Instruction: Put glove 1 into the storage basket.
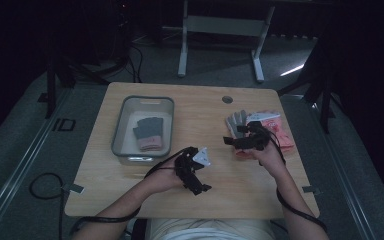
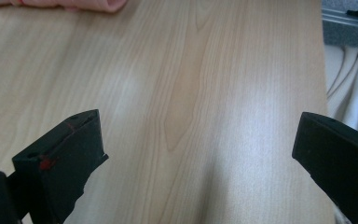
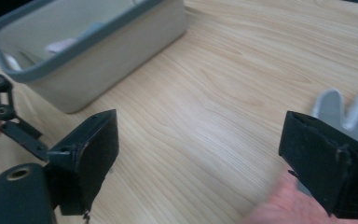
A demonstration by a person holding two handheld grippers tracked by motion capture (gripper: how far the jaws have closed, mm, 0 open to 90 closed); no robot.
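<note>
While the right tool [image 1: 242,141] hovers, jaws apart, over the grey glove [image 1: 236,122] at the table's [image 1: 200,120] right, the left tool [image 1: 194,172] rests low, jaws apart, beside the bin [image 1: 121,125].

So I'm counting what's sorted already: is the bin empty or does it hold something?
Not empty. The bin holds one dark grey glove with a pink cuff, lying flat on its floor.

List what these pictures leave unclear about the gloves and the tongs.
- Glove pile, high view: the right tongs and hand cover its near part; how many gloves cannot be told.
- Grey glove, right gripper view: a jaw hides all but the fingertips.
- Glove in bin, high view: too small and dim for detail.
- Pink fabric, left gripper view: cut off by the top edge.
</note>
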